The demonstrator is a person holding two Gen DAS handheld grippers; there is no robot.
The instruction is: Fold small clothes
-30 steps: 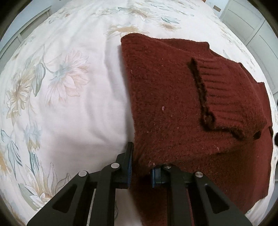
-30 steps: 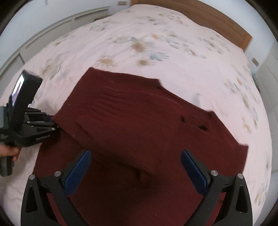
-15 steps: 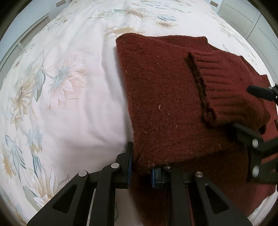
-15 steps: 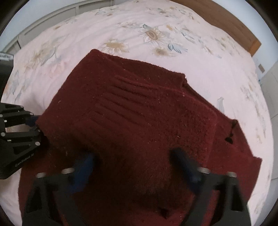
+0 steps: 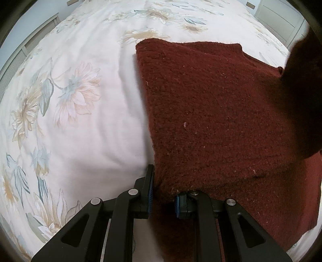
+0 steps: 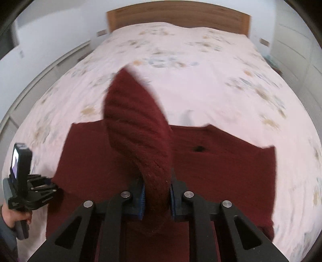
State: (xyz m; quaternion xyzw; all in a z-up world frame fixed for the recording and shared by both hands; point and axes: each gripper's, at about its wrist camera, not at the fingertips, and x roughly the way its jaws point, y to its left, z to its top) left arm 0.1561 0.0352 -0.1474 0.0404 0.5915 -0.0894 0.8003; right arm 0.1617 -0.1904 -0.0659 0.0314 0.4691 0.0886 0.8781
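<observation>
A dark red knitted sweater (image 5: 211, 112) lies on the flowered bedspread (image 5: 70, 100). My left gripper (image 5: 163, 193) is shut on the sweater's near left edge, low on the bed. My right gripper (image 6: 157, 193) is shut on the ribbed sleeve cuff (image 6: 136, 129) and holds it lifted above the sweater body (image 6: 221, 171). The lifted sleeve shows as a dark blur at the right of the left wrist view (image 5: 301, 90). The left gripper also shows at the left of the right wrist view (image 6: 30, 191), held by a hand.
The bed runs back to a wooden headboard (image 6: 177, 16). White cabinets (image 6: 291, 50) stand at the right and a low white wall panel (image 5: 30, 46) at the left. Bare bedspread lies left of the sweater and beyond it.
My right gripper has closed on the ribbed cuff and lifted it up off the sweater. My left gripper has kept its hold on the sweater's edge.
</observation>
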